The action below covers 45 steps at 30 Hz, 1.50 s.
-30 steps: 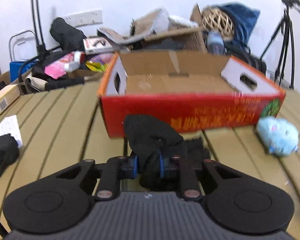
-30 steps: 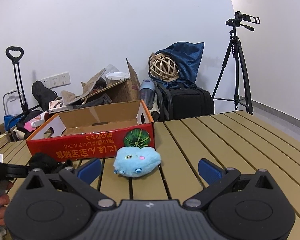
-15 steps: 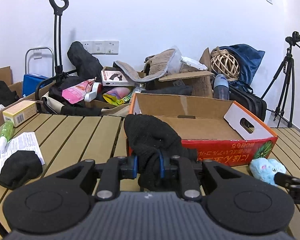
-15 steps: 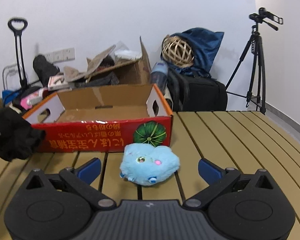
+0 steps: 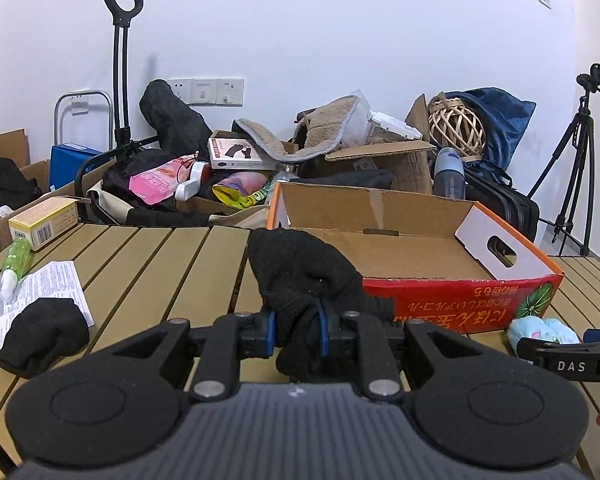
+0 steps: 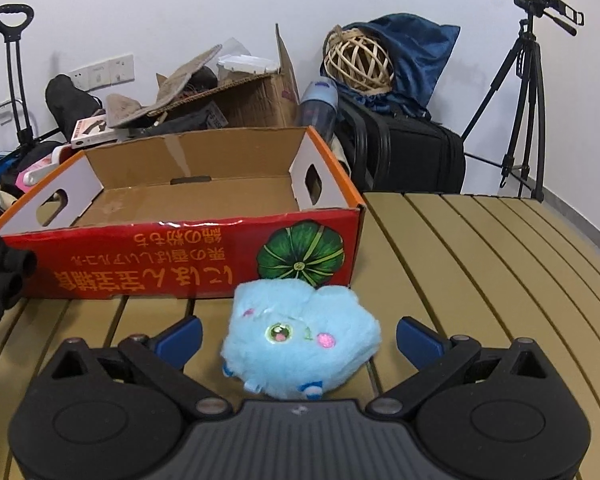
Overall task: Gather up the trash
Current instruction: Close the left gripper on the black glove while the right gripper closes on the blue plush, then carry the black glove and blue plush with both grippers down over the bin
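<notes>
Squarely between the spread jaws of the right gripper [image 6: 298, 336] sits the blue plush toy [image 6: 302, 340], touching neither pad, on the slatted table [image 6: 480, 280] just near of the red box [image 6: 180, 264]. Farther left, the left gripper [image 5: 298, 330] is clamped on a black glove [image 5: 304, 280], short of the box's near wall.

Bkgd clutter by wall: tripod w/ camera [image 6: 530, 92] at right, black suitcase [image 6: 404, 156], wicker ball [image 6: 358, 62] on blue cloth, trolley handle [image 5: 122, 64] at left, wall sockets [image 5: 208, 91].
</notes>
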### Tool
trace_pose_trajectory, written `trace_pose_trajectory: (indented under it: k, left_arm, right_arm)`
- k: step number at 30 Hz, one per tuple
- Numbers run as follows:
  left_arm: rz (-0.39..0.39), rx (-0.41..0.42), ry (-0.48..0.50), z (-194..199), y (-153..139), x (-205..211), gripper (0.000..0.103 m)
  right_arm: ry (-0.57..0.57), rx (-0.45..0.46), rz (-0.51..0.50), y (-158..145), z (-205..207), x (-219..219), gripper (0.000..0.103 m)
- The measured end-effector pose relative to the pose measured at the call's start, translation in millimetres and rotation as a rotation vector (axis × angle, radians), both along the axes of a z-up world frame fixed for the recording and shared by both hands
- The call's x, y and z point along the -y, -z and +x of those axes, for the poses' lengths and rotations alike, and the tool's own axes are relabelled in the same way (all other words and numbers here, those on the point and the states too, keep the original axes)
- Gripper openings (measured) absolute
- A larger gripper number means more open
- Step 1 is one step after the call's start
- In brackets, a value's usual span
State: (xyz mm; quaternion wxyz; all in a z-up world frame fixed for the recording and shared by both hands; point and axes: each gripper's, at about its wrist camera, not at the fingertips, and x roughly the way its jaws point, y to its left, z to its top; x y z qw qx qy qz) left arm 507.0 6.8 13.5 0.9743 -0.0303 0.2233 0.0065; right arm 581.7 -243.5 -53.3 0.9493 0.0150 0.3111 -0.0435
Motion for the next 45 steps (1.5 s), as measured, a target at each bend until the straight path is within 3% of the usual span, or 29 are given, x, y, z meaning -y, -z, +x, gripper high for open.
trace_pose_trajectory:
  k: [4,8,22,35,45]
  left_arm:
    - [-0.004,-0.007,0.0,1.3,0.2,-0.5,0.02]
    - [-0.004,-0.012,0.001,1.9,0.5,0.1,0.02]
    - [0.02,-0.077,0.015,-9.7,-3.8,13.2,0.02]
    - [0.027,-0.053,0.081,-118.5,-40.5,18.9,0.02]
    - [0.062,-0.04,0.154,-217.0,-47.3,23.2,0.02]
  right_arm:
    - [0.016,-0.019,0.032,3.4,4.1,1.7,0.103]
    - [0.025,-0.031,0.041,4.8,5.9,2.7,0.079]
    - [-0.011,0.006,0.103,-14.2,-40.0,10.7,0.076]
    - [-0.112,0.097,0.136,-60.7,-169.6,1.0,0.076]
    - [-0.176,0.123,0.154,-67.1,-277.0,-4.2,0.076]
